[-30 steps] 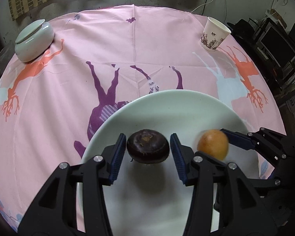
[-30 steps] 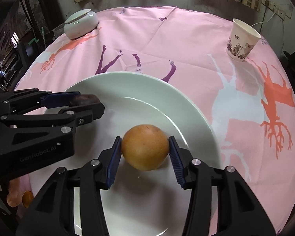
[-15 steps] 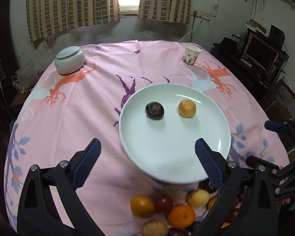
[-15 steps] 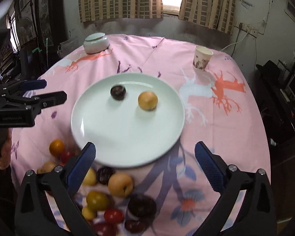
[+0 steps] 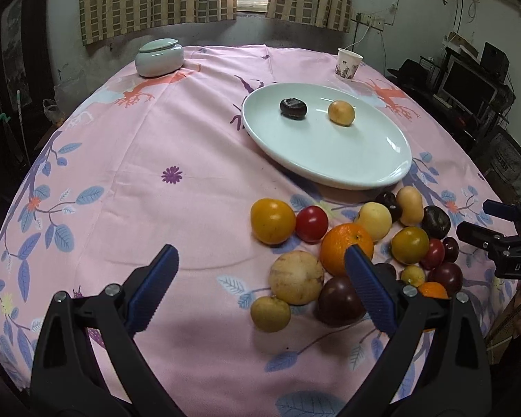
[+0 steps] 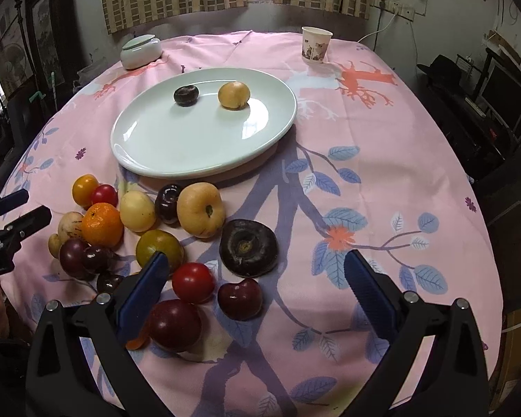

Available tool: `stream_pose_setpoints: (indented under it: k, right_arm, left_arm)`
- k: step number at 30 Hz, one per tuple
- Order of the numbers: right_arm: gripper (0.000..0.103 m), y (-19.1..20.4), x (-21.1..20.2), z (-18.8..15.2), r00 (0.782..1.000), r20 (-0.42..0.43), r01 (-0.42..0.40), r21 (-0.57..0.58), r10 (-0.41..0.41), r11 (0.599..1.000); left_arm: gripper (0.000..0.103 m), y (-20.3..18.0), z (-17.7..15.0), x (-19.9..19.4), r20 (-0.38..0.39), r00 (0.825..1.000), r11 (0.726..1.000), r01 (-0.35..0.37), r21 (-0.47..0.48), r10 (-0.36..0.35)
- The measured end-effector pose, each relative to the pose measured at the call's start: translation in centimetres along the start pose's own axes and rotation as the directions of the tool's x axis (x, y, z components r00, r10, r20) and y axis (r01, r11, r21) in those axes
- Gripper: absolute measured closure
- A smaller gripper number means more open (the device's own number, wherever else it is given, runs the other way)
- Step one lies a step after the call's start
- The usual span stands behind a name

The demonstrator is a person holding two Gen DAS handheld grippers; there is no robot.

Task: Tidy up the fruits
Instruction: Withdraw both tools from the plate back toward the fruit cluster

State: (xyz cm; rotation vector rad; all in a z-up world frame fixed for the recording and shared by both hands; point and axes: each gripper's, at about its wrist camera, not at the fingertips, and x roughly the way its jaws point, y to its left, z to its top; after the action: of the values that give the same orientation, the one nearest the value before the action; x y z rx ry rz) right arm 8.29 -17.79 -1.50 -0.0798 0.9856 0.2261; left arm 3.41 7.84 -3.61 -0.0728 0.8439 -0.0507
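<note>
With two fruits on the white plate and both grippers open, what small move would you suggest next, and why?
Probably lower the right gripper onto the red tomato just ahead of its fingers. Both grippers are open and empty, the white oval plate holds only a dark plum and a yellow-orange fruit, and the pile still lies on the pink tablecloth.

Your left gripper [image 5: 260,288] is spread wide, its blue-padded fingers [image 5: 153,286] holding nothing and angled forward and down. Your right gripper [image 6: 257,293] is likewise spread wide and holding nothing, fingers [image 6: 370,290] tilted downward.
</note>
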Motion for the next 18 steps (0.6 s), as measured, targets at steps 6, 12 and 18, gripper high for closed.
stream_pose_setpoints:
  k: [6,12,18]
  right_arm:
    - [0.002,0.5,0.2,-0.2,0.999,-0.007,0.049,-0.015,-0.049,0.999]
    - [0.002,1.9,-0.8,-0.9,1.000,-0.025,-0.017,-0.071,0.015,0.997]
    - [0.003,1.6,-2.1,-3.7,0.997,-0.050,-0.067,-0.069,0.064,0.995]
  left_arm:
    - [0.005,0.1,-0.6,0.3,-0.018,1.000,1.000,0.000,0.005,0.000]
    - [0.005,0.3,-0.7,0.6,-0.029,1.000,1.000,-0.003,0.003,0.003]
    - [0.005,0.9,-1.0,0.8,-0.035,0.999,1.000,-0.009,-0.005,0.009]
